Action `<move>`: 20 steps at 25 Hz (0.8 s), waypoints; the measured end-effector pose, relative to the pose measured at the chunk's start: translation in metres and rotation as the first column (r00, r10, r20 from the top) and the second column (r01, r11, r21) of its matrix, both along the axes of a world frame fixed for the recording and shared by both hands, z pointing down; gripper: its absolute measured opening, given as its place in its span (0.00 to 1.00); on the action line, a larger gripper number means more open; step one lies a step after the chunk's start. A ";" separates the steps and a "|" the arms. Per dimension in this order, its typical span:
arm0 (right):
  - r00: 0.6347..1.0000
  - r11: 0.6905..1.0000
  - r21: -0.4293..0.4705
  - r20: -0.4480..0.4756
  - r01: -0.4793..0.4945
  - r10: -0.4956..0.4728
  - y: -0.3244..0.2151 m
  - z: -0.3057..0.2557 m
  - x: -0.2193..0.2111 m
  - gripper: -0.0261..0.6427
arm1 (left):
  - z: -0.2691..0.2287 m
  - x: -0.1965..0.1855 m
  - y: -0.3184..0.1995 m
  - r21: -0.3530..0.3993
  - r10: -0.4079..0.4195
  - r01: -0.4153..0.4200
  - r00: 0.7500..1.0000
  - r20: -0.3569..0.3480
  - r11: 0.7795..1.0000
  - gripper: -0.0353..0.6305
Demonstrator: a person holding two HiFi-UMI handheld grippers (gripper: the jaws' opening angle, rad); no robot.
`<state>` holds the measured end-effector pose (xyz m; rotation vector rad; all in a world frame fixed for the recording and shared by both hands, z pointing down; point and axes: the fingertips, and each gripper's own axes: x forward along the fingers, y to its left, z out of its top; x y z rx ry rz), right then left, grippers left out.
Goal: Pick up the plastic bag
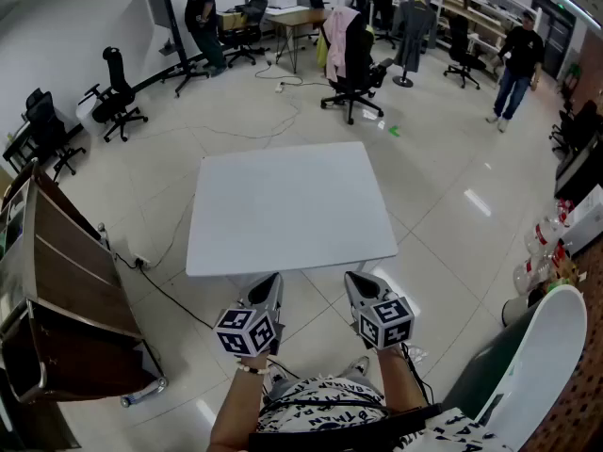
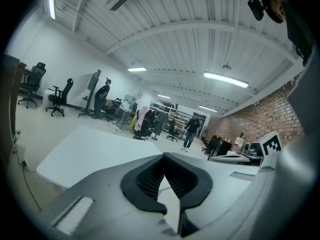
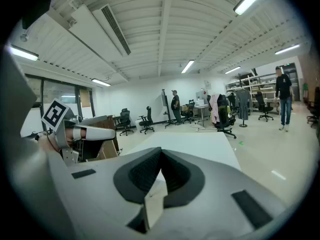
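No plastic bag shows in any view. A bare white table (image 1: pixel 292 205) stands just ahead of me, and nothing lies on its top. My left gripper (image 1: pixel 268 288) hovers at the table's near edge, shut, with nothing between its jaws. The right gripper (image 1: pixel 359 286) hangs beside it at the same edge, also shut and empty. In the left gripper view the left gripper (image 2: pixel 163 157) points over the table (image 2: pixel 85 149), its jaw tips meeting. The right gripper view shows the right gripper (image 3: pixel 160 152) likewise closed over the table (image 3: pixel 200 144), with the left gripper (image 3: pixel 75 132) at its left.
A wooden shelf unit (image 1: pixel 57 290) stands close on the left. At lower right are a white chair (image 1: pixel 542 365) and some bottles (image 1: pixel 542 252). A cable (image 1: pixel 170 252) runs over the floor by the table. Office chairs (image 1: pixel 353 64) and standing people (image 1: pixel 513 64) fill the far room.
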<state>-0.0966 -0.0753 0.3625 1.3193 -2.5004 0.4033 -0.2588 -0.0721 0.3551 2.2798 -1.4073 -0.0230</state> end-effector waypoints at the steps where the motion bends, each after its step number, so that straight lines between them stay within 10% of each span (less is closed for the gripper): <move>1: 1.000 1.000 0.004 0.005 -0.004 0.004 0.000 0.002 0.002 0.06 | 0.001 0.002 0.001 -0.001 0.003 -0.003 1.000 0.000 1.000 0.04; 14: 0.977 0.977 0.016 0.021 -0.214 0.214 0.009 0.019 0.068 0.08 | 0.016 0.060 0.004 -0.046 0.159 -0.158 0.987 0.029 0.986 0.04; 20: 0.952 0.950 -0.072 -0.023 -0.305 0.304 0.031 0.075 0.121 0.26 | 0.049 0.123 -0.002 -0.115 0.289 -0.281 0.955 0.063 0.953 0.04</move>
